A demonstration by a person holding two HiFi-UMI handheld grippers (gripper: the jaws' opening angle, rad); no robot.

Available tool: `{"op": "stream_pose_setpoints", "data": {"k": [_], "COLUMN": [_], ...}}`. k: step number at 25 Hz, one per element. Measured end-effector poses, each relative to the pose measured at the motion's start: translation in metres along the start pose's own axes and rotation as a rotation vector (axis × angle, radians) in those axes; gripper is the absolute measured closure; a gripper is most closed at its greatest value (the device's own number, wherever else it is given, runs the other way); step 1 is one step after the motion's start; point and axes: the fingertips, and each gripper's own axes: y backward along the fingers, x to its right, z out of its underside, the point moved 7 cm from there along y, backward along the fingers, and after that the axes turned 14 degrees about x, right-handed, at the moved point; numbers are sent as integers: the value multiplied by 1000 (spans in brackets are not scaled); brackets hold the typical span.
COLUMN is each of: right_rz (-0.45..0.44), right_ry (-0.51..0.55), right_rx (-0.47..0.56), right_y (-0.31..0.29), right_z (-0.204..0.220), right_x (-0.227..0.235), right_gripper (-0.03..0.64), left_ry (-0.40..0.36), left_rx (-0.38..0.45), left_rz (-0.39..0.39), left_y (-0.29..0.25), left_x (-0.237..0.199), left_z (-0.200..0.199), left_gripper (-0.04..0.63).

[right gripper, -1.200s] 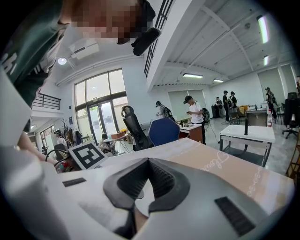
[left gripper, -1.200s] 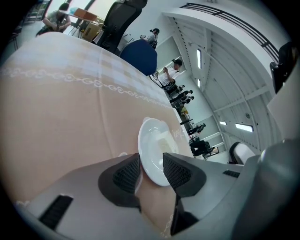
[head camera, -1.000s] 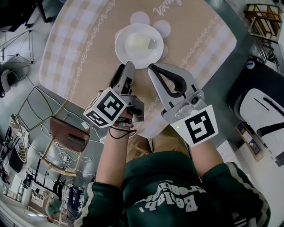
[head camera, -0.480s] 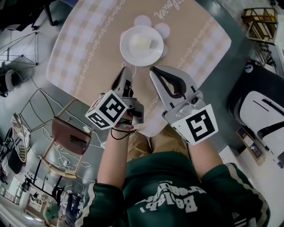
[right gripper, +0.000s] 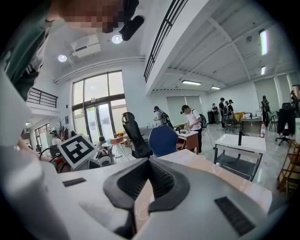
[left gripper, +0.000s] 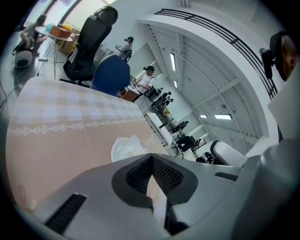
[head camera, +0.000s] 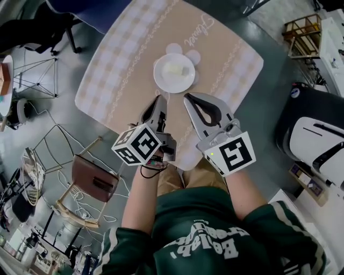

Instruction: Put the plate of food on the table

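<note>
Spotter: Plate [head camera: 174, 72] sits on the table [head camera: 123, 59], upper middle of the frame, food [head camera: 173, 69] on it. Are both tools clear of it?
Operator: Yes. Left gripper [head camera: 160, 100] has its jaws pressed together on nothing. Right gripper [head camera: 189, 98] is the same, tips meeting, empty. Both hang over the table's near edge, just below the plate in the frame.
Spotter: Trouble from here?
Operator: Probably only a careless dip. A jaw catching the cloth [head camera: 226, 70] could drag it and slide the plate.
Spotter: Anything in the way?
Operator: Brown chair [head camera: 94, 181] at lower left, blue chair [head camera: 86, 8] at the top edge, white machine [head camera: 317, 142] at right. None stands between tools and plate
</note>
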Motion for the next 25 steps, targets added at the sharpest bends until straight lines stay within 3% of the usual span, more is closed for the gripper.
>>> {"op": "stream_pose_setpoints", "data": {"k": [4,11,15,25], "right_rz": [4,24,21,13], "right_ry": [33,83,134,197], "right_rx": [19,76,111,143], "right_y": [0,8,9,25], "right_z": [-28,-82,-112,-158], "right_x": [-10,-23,-28,-58], "right_gripper": [601,601,601,601], "left_ry": [-111,-372,-553,-876], "left_rx": [14,65,129,235], "left_rz": [47,134,209,299], "left_y": [13,47,61,105], "left_x": [27,74,105,163], "left_z": [-22,-57,-80,-118], "left_gripper": [586,588,588,588]}}
